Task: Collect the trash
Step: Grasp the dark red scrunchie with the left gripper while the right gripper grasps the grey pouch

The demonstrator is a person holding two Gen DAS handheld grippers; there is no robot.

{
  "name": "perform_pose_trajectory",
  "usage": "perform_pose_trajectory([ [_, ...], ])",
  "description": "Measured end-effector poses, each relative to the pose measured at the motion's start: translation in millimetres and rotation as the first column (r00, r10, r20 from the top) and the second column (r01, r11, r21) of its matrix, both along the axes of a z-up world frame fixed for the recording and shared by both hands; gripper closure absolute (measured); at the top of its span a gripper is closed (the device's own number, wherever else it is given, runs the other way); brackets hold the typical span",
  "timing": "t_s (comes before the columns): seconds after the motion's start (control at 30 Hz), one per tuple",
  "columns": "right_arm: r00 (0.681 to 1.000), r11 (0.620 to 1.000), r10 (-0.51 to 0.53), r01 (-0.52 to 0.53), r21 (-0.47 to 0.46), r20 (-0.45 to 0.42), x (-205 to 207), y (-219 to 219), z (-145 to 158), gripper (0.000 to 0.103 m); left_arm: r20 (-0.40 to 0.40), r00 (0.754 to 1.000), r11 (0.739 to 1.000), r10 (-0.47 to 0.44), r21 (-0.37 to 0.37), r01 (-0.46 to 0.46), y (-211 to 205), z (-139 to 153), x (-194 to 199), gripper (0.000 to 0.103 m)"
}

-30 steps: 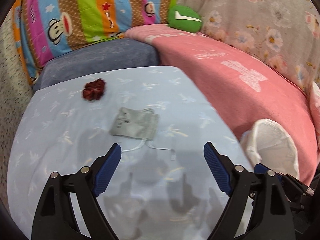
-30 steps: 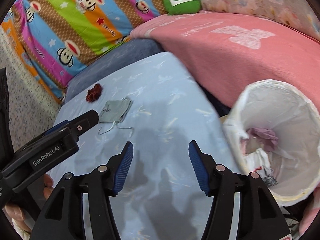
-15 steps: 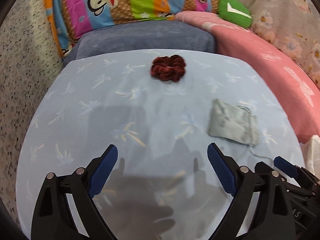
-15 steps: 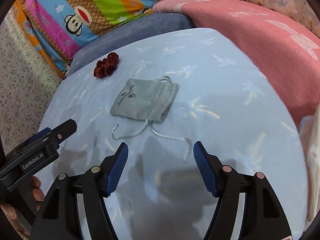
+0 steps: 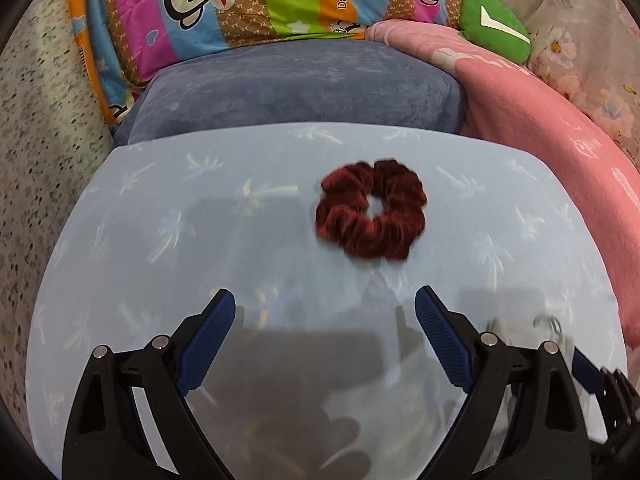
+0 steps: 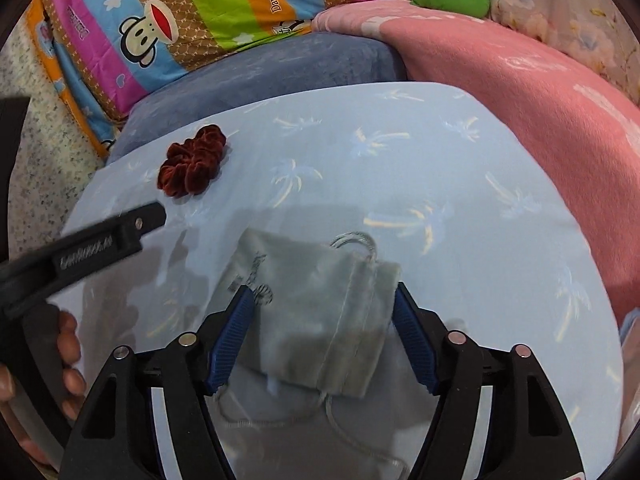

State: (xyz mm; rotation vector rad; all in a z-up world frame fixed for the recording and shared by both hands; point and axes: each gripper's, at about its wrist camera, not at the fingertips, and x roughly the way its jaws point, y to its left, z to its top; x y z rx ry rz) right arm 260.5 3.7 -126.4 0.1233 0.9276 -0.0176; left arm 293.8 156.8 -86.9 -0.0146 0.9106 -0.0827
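Scrunchie (image 5: 371,209) of dark red velvet lies on the pale blue palm-print counter (image 5: 160,220), and we see it ahead of our left tongs (image 5: 325,312), a little right of their centre line and apart from both blue pads. Those left tongs are spread wide with nothing between them.

Our right tongs (image 6: 323,312) are also spread, and the grey drawstring pouch (image 6: 320,312) lies flat on the counter between their pads, its near half inside the gap. The right pad sits at the pouch's gathered edge and the left pad at its printed side; we cannot tell whether either pad touches the cloth. The pouch's cord trails toward us between the tongs' arms.

From the right wrist view the scrunchie sits far left, well apart from the pouch, with the left tongs' black arm reaching in between them. A blue-grey cushion (image 5: 300,84) and a pink blanket (image 6: 520,92) lie beyond the counter's far edge.
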Motion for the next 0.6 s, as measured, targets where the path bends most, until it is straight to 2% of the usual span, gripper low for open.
perform_pose_trajectory([
  [0.07, 1.0, 0.999, 0.001, -0.001, -0.033, 0.005, 6, 3, 0, 0.056, -0.001, 1.0, 1.0, 0.005, -0.013, -0.005, -1, -1, 12, 0.016],
  [0.1, 1.0, 0.999, 0.004, -0.004, -0.037, 0.007, 8, 3, 0, 0.059, -0.004, 1.0, 1.0, 0.008, -0.021, -0.008, 0, -2, 18, 0.016],
  [0.23, 1.0, 1.0, 0.016, -0.016, 0.0, 0.007, 15, 2, 1, 0.079, -0.008, 1.0, 0.999, 0.002, -0.037, -0.002, -4, -5, 36, 0.017],
  [0.27, 1.0, 1.0, 0.02, -0.02, 0.01, 0.005, 16, 2, 1, 0.085, -0.01, 1.0, 0.999, -0.001, -0.038, 0.001, -5, -6, 38, 0.019],
  [0.3, 1.0, 0.999, 0.025, -0.026, 0.021, 0.002, 17, 3, 1, 0.087, -0.012, 1.0, 0.999, -0.009, -0.042, 0.008, -6, -7, 39, 0.022],
  [0.43, 1.0, 0.999, 0.024, -0.024, 0.041, 0.002, 17, 4, 1, 0.091, -0.034, 0.998, 0.995, -0.046, -0.088, 0.043, -12, -10, 40, 0.046],
  [0.5, 1.0, 0.997, 0.015, -0.014, 0.075, -0.004, 16, 1, 1, 0.092, -0.035, 0.997, 0.993, -0.075, -0.099, 0.071, -16, -9, 35, 0.065],
  [0.6, 1.0, 0.992, 0.006, -0.004, 0.124, -0.013, 10, -4, 2, 0.093, -0.031, 0.994, 0.991, -0.104, -0.083, 0.101, -25, -6, 25, 0.079],
])
